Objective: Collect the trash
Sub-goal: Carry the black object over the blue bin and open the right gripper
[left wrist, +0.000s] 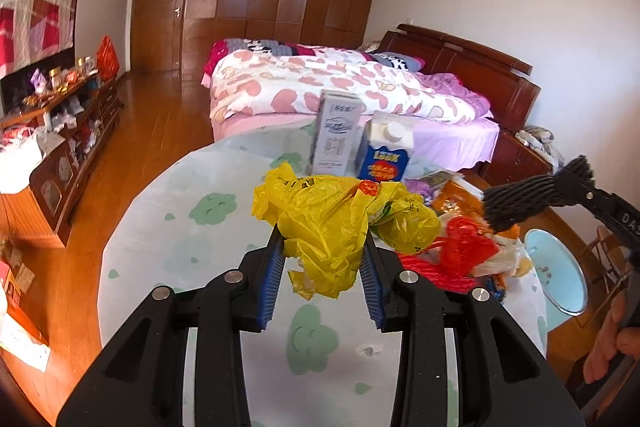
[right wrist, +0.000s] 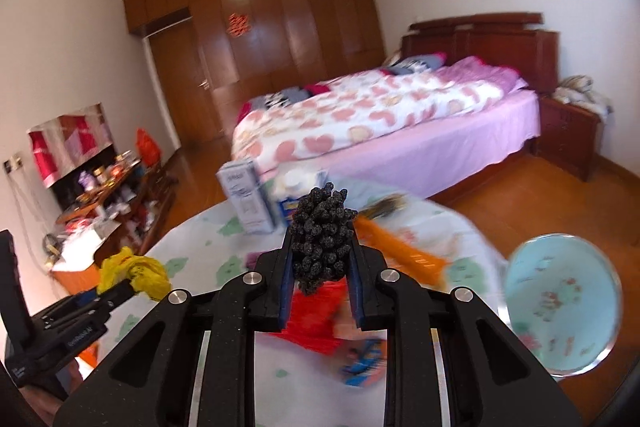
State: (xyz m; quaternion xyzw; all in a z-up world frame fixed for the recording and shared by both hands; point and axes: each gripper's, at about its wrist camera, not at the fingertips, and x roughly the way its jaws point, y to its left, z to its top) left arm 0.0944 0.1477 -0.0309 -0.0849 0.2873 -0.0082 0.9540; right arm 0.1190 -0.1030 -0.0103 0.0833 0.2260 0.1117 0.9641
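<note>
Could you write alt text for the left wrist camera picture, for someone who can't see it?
The left gripper clamps a crumpled yellow plastic bag above a round table in a bedroom. Behind the bag stand a grey carton and a blue-and-white carton; at right, the right gripper holds a black foam net.

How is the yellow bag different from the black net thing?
The yellow bag is thin, shiny, crinkled plastic; the black net is a bumpy, dull foam mesh. The bag spreads wide past the left gripper; the net is a tighter bundle sticking up from the right gripper. Both are squeezed between gripper fingers above the table.
</note>
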